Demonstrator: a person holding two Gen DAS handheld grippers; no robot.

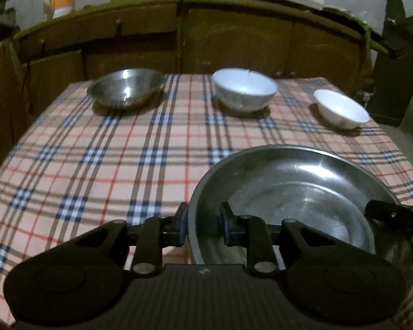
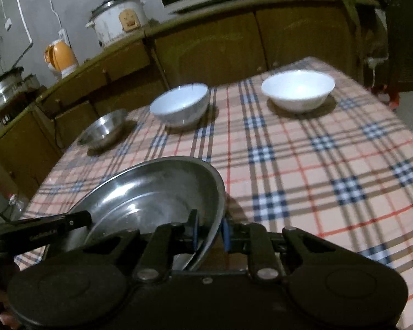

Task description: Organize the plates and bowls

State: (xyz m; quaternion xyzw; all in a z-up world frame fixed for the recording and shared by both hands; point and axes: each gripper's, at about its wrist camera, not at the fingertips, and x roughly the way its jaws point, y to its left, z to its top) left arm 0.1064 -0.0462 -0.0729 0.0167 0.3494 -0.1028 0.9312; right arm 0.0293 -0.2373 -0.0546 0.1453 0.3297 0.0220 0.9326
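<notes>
A large steel plate (image 1: 303,187) is held over the near part of the checked tablecloth. My left gripper (image 1: 203,227) has its pads on either side of the plate's left rim, shut on it. My right gripper (image 2: 210,232) is shut on the plate's (image 2: 151,189) right rim. Each gripper's finger shows in the other view at the plate's far side. At the far side of the table stand a steel bowl (image 1: 125,88), a large white bowl (image 1: 245,88) and a smaller white bowl (image 1: 341,108). They also show in the right wrist view: steel bowl (image 2: 103,129), white bowl (image 2: 180,104), white bowl (image 2: 298,89).
Wooden cabinets (image 1: 234,35) run behind the table. On their counter stand an orange kettle (image 2: 60,56), a rice cooker (image 2: 117,19) and a steel pot (image 2: 5,93). The table's right edge (image 2: 399,110) drops to the floor.
</notes>
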